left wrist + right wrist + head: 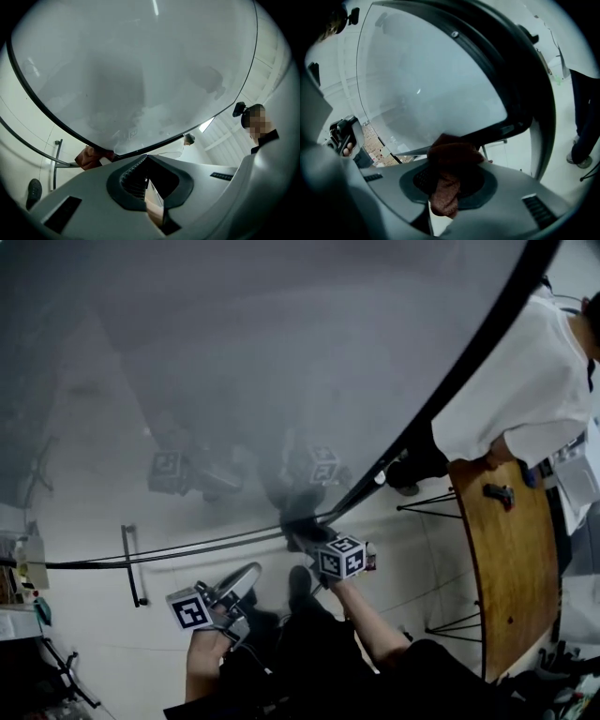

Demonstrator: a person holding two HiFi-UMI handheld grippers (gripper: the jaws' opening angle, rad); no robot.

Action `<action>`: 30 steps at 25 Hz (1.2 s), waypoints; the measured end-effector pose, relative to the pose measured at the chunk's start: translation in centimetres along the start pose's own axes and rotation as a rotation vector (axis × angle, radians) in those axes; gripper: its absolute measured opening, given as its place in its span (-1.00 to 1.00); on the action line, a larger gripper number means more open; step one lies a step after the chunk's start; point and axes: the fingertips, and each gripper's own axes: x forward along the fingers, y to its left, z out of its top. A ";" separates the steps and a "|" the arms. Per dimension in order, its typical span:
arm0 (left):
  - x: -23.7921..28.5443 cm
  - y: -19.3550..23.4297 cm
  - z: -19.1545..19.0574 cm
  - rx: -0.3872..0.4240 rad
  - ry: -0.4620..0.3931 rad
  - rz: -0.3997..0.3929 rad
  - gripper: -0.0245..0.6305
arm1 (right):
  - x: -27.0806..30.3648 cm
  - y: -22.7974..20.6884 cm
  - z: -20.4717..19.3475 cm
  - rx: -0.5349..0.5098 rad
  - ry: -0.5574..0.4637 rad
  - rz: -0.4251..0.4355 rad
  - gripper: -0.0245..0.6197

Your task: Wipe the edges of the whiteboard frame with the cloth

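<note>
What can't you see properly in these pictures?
- Right gripper view: the cloth bunches over the jaw tips and the lower corner of the frame, so whether it touches the frame is hidden.
- Head view: the top of the whiteboard is cut off by the picture's edge.
- Head view: the dark object on the wooden table is too small to name.

Rust-brown cloth (445, 187), black whiteboard frame (433, 416), pale grey board surface (281, 352), brown wooden table (511, 568), white shirt (525, 390)

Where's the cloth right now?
In the right gripper view, the cloth is clamped in the right gripper, against the bottom edge of the whiteboard frame.
</note>
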 end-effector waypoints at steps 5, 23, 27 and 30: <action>-2.8 0.4 1.3 0.004 -0.061 -0.012 -0.96 | 1.9 1.6 -0.7 -0.009 0.030 0.005 -0.60; -15.7 2.1 5.7 0.002 -0.195 -0.037 -0.96 | 9.4 8.6 -3.9 0.010 0.107 -0.051 -0.60; -18.1 2.4 6.5 0.005 -0.220 -0.045 -0.96 | 10.8 9.8 -4.4 -0.007 0.122 -0.075 -0.61; -19.8 2.7 7.1 0.010 -0.236 -0.044 -0.96 | 11.7 11.3 -4.3 0.003 0.122 -0.072 -0.60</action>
